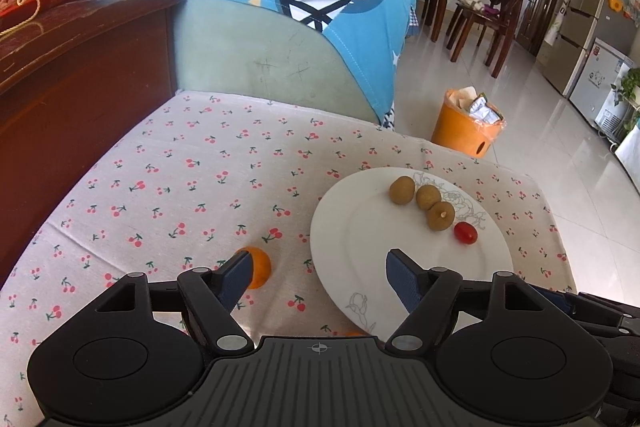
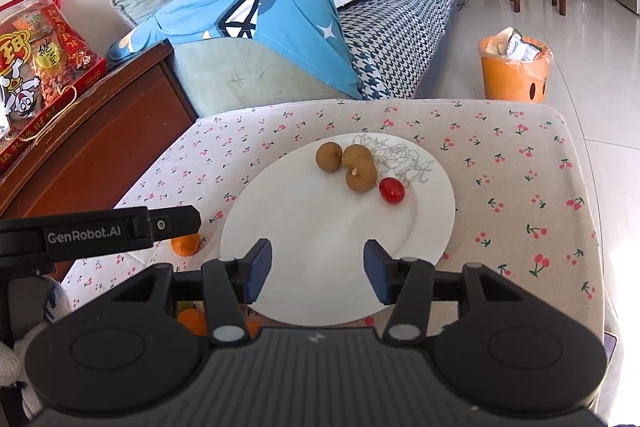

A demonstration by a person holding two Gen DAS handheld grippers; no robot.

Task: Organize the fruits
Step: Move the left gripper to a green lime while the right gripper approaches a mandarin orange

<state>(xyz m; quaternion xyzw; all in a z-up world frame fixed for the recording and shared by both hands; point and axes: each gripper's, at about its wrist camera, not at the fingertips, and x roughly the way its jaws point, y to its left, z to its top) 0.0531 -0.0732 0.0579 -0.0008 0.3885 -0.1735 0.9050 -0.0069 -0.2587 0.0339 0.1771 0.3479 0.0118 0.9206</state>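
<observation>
White plate [image 2: 304, 267] (3 longans [image 2: 361, 177], tomato [image 2: 391, 189])

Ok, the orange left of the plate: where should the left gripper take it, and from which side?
Grip the orange across its widest middle, coming down from above. It is small and round, sits alone on the cloth, apart from the plate, so both sides are free. The left gripper is open and empty; its left finger already overlaps the fruit, so shift left to centre it first.

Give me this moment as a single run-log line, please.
left gripper: open, empty | right gripper: open, empty | plate: three longans, cherry tomato | orange: on cloth
</observation>
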